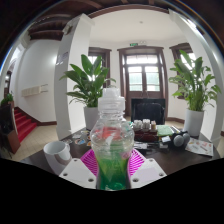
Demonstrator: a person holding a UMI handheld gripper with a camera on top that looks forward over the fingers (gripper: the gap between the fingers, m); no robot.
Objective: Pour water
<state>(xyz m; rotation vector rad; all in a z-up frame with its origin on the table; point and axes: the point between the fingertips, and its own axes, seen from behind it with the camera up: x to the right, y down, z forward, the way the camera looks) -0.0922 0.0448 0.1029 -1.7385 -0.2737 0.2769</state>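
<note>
While the gripper (112, 165) holds the bottle (113, 145) upright, both fingers pressed against its sides above the table (40, 165), the carrying step seems underway, and next calls for tilting it over the white cup (56, 151) nearby.

My table (40, 160) is dark-topped and runs away from me toward the far wall. On it, to my left, sits a white mug (57, 152), handle turned outward. Farther back, past the middle, stands a small tray (146, 127) with little cups on it. To my right lie a pair of headphones (180, 139) and, just beyond them, some flat papers (200, 147) resting near the table's edge.
</note>
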